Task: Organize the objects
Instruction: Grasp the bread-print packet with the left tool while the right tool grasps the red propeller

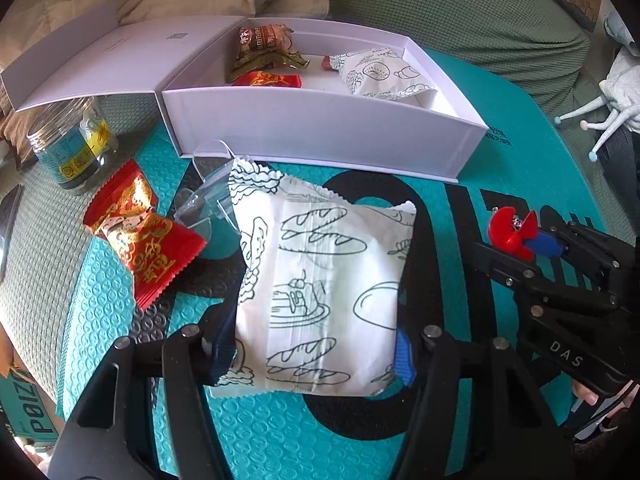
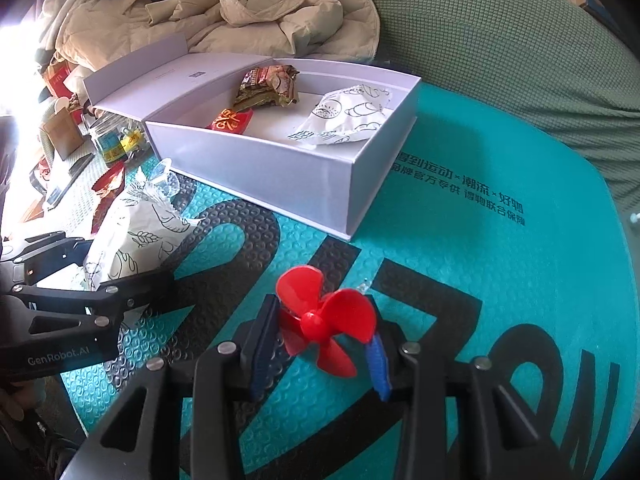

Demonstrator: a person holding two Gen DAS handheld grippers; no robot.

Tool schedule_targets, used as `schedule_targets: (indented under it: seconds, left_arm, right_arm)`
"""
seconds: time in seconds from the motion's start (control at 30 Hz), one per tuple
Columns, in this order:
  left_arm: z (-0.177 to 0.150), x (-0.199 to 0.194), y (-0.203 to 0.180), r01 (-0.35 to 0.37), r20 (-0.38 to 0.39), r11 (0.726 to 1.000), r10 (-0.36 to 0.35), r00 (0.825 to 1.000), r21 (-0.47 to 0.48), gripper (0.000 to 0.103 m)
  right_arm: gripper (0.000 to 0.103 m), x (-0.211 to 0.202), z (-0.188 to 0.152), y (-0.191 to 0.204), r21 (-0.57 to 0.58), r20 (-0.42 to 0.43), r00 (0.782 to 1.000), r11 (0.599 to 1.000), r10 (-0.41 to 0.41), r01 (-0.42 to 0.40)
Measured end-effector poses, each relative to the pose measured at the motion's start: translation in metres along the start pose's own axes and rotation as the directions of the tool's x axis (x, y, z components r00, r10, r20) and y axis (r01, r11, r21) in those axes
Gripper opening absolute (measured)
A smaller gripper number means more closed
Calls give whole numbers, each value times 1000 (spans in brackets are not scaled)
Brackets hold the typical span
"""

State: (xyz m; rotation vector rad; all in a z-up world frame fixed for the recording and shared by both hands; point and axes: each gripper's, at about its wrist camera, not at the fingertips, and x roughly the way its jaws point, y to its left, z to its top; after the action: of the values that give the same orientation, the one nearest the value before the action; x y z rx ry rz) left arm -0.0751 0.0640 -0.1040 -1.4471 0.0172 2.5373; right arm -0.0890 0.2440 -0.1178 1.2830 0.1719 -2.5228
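With the left gripper (image 1: 316, 344) clamped on the bread-print snack packet (image 1: 320, 292) and the right gripper (image 2: 320, 356) pinching a red propeller (image 2: 326, 320), both probably need carrying toward the white box (image 1: 320, 128) at twelve o'clock.

Soft daylight, evenly bright and sharp in the middle. In the right wrist view a blown-out white glare sits far left of the gripper (image 2: 320, 344). Fisheye bending and dark vignette crowd every corner.

A home living space: a beige jacket (image 2: 256, 8) heaped on a green-covered sofa (image 2: 500, 48)
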Motion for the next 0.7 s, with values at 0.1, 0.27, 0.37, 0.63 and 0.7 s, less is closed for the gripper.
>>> schedule_targets:
  seconds: [0.1, 0.27, 0.37, 0.63, 0.7]
  left_arm:
    - [-9, -8, 1, 1, -7, 1000, -1, 1000, -6, 60]
    - [-24, -19, 3, 0, -32, 1000, -1, 999, -17, 60]
    - [-34, -27, 4, 2, -47, 1000, -3, 999, -25, 60]
    - [-44, -33, 0, -29, -44, 1000, 29, 999, 0, 62]
    - [-45, -32, -3, -47, -37, 999, 48, 998, 9, 65]
  right_arm:
    - [41, -4, -6, 5, -15, -12, 1000, 1000, 12, -12]
    - [41, -12, -18, 15, -44, -20, 998, 998, 53, -53]
    - [41, -17, -26, 19, -54, -24, 997, 996, 71, -72]
    - [43, -28, -43, 34, -96, -18, 996, 991, 92, -93]
    - [53, -28, -45, 36, -106, -15, 996, 990, 93, -94]
